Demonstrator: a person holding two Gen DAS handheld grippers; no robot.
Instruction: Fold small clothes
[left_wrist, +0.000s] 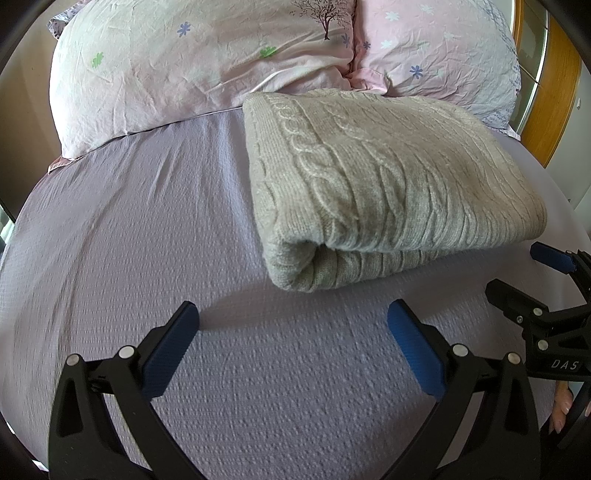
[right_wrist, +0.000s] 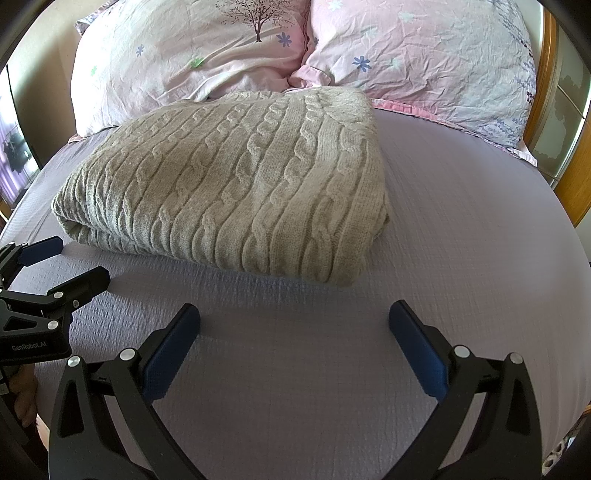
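A beige cable-knit sweater lies folded into a thick rectangle on the lilac bed sheet, its far edge against the pillows; it also shows in the right wrist view. My left gripper is open and empty, hovering over the sheet just in front of the sweater's left front corner. My right gripper is open and empty, in front of the sweater's right front corner. Each gripper shows in the other's view, the right one and the left one, both with fingers apart.
Two pink floral pillows lie at the head of the bed. A wooden frame with glass panels stands at the right. The lilac sheet runs to the right bed edge.
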